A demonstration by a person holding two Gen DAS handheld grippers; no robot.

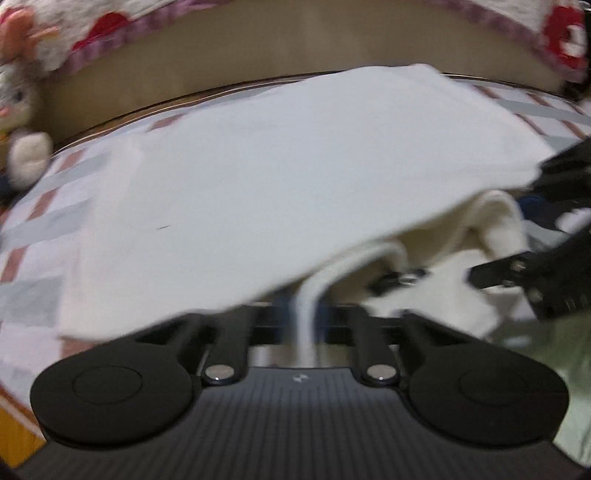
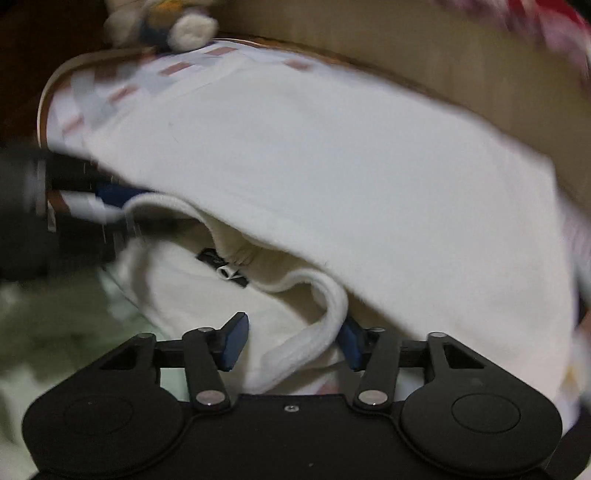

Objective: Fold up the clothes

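Note:
A white garment [image 1: 295,177] lies spread on the checked bed sheet [image 1: 33,236], its near layer lifted and draped over my left gripper [image 1: 301,310]. That gripper's fingertips are hidden under the cloth, and a ribbed collar band [image 1: 306,295] runs between its links. In the right wrist view the left gripper [image 2: 107,194] grips the raised edge of the garment [image 2: 332,166]. My right gripper [image 2: 291,325] stands open. Its blue pads [image 2: 234,343] are wide apart with the collar band [image 2: 325,314] lying loose between them. A dark label [image 2: 221,266] shows inside the neck.
A stuffed toy [image 1: 22,110] sits at the far left corner of the bed, shown again as the toy [image 2: 166,22]. A tan board [image 1: 295,48] and a red-and-white quilt [image 1: 110,26] border the far side. Pale green cloth [image 2: 48,332] lies near the front.

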